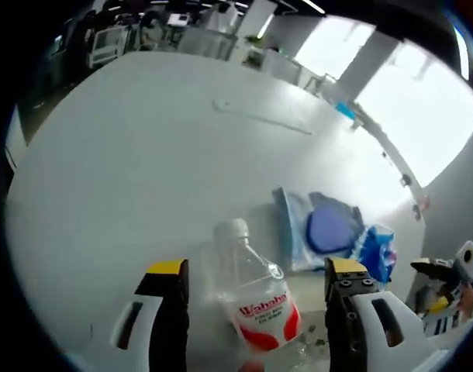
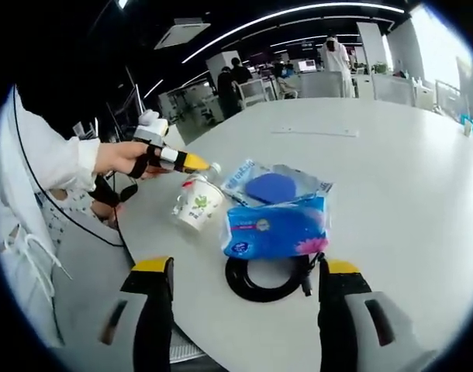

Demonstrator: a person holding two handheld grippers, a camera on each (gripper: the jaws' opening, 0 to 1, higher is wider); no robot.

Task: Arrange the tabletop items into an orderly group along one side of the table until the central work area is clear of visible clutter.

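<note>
- In the left gripper view we see a clear water bottle (image 1: 256, 298) with a white cap and a red and white label. It sits between the two jaws of our left gripper (image 1: 258, 273).
- The jaws stand wide on each side of the bottle, and we see a gap between them and it, so the left tongs look spread.
- Just behind the bottle lies a clear bag with a blue round thing inside (image 1: 323, 229), flat on the white table (image 1: 143, 170).
- A blue tissue pack (image 1: 376, 252) lies right beside that bag.
- In the right gripper view our right gripper (image 2: 244, 271) is spread wide and pinches nothing.
- Between its jaws, a little ahead, lies a black ring of cable (image 2: 264, 280) on the table (image 2: 391, 178).
- The blue tissue pack (image 2: 277, 227) rests just behind the ring and partly on it.
- The clear bag (image 2: 271, 186) lies behind the pack, touching it.
- A white paper cup with a green picture (image 2: 198, 203) stands to the left of the pack.
- A hand (image 2: 124, 159) holds the other gripper near the table edge, just past the cup.
- Far away we see people and desks (image 2: 283, 74).
</note>
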